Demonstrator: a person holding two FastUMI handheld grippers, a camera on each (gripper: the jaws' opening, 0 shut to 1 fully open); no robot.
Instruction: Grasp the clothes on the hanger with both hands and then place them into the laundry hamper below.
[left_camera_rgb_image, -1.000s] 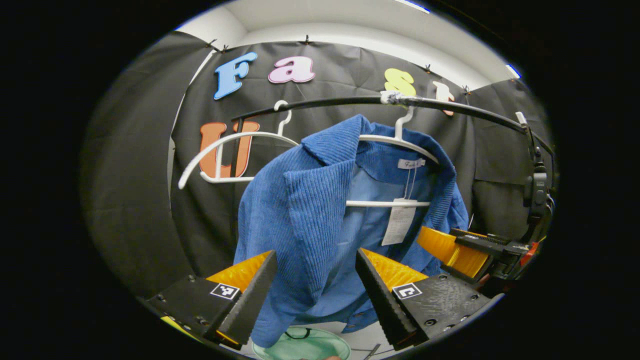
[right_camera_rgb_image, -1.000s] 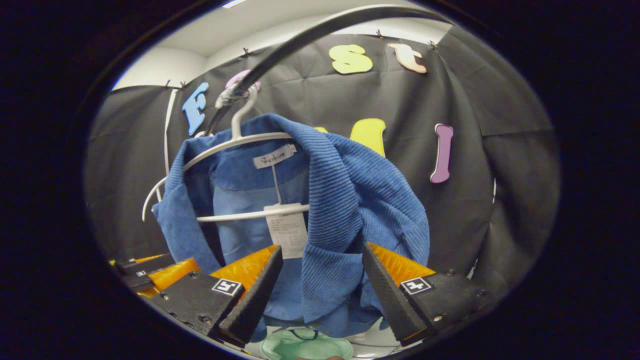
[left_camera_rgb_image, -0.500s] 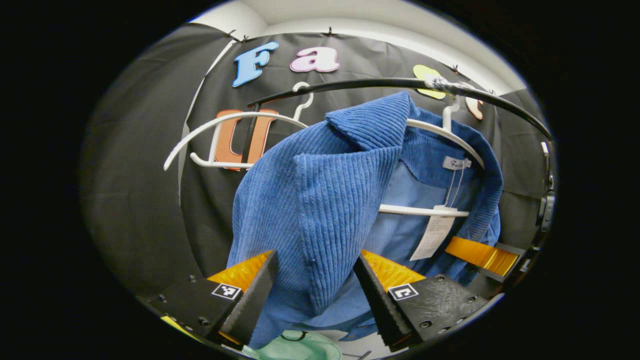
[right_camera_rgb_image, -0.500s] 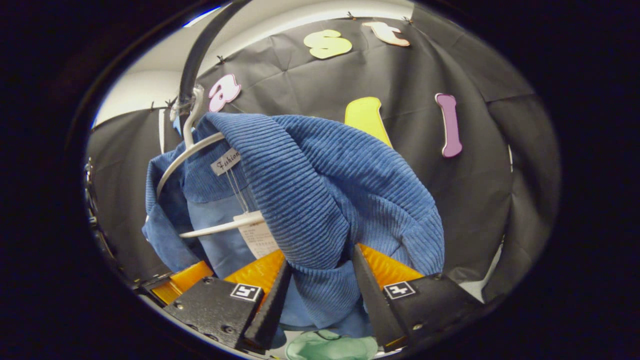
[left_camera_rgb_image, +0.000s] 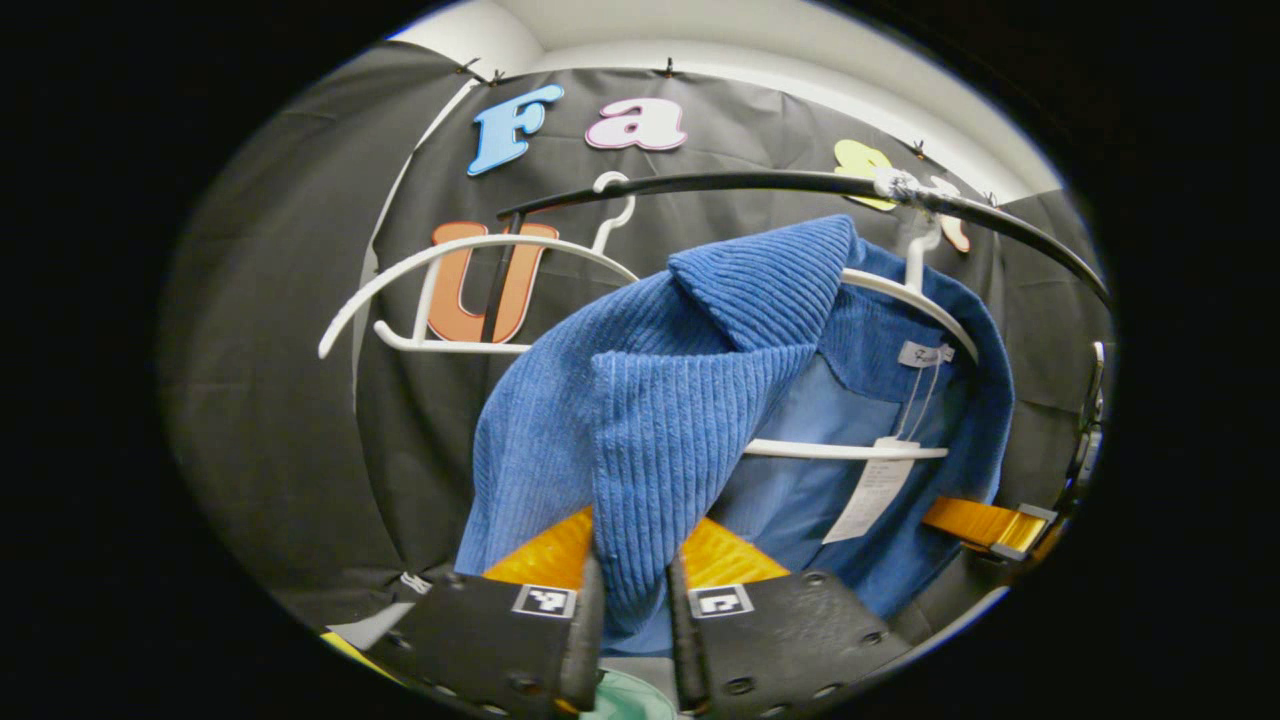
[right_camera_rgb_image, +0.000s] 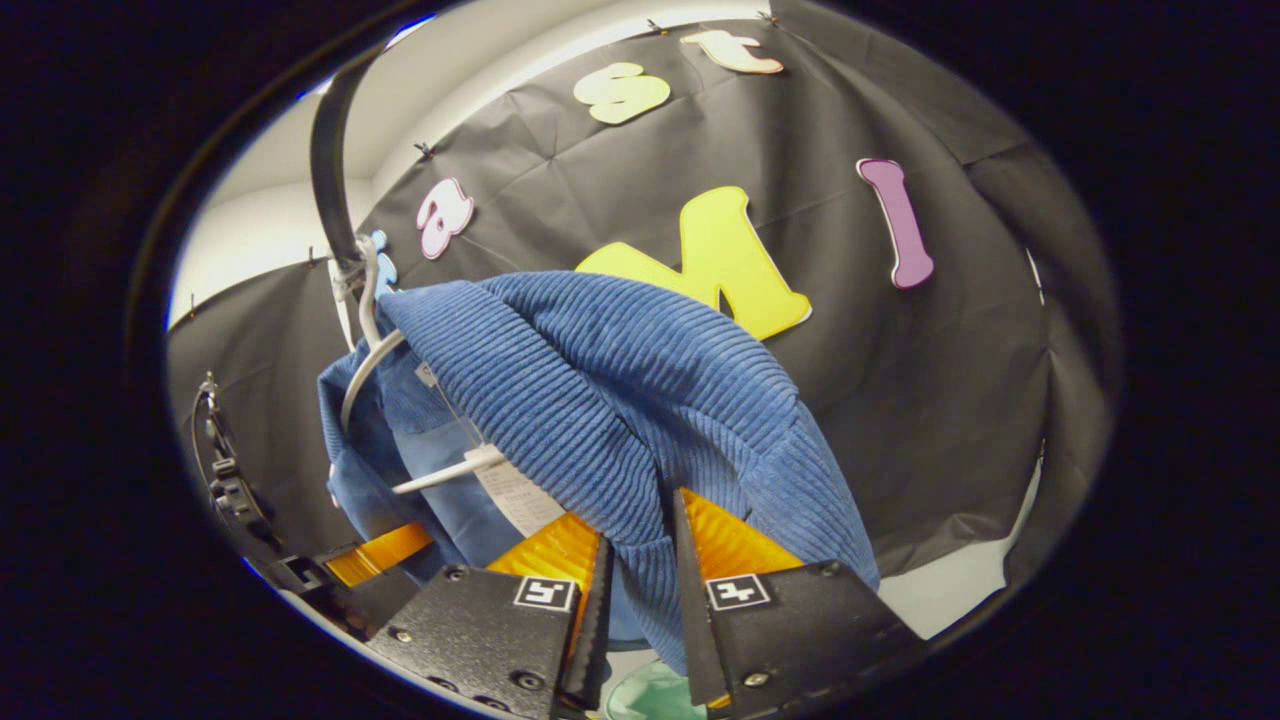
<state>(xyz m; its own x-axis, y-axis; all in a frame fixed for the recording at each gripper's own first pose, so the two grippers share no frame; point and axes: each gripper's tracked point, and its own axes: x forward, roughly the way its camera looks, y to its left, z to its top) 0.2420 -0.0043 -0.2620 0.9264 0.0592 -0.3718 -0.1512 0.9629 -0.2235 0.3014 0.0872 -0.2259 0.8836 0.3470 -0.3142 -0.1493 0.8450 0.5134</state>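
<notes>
- Left gripper: fingers pinched together on the front panel edge of the blue corduroy jacket, fabric squeezed between both pads.
- Right gripper: fingers likewise clamped on a fold of the jacket's other front/shoulder side.
- Jacket is on the white hanger, hooked on the black rail; collar and shoulders draped over the hanger arms.
- Second white hanger, bare, hangs to the left on the same rail.
- Progress: two-handed grasp looks done. Left to do: pull the jacket off the hanger, lower it, release into the hamper.
- Laundry hamper: a pale green sliver shows below, between the finger bases, likely the hamper; too little to be sure.
- Risk guess: hanger may come off the rail with the garment.
- Writing: neck label and paper hang tag present, text too small to make out.
- Square black-and-white markers on the finger bases of both grippers.
</notes>
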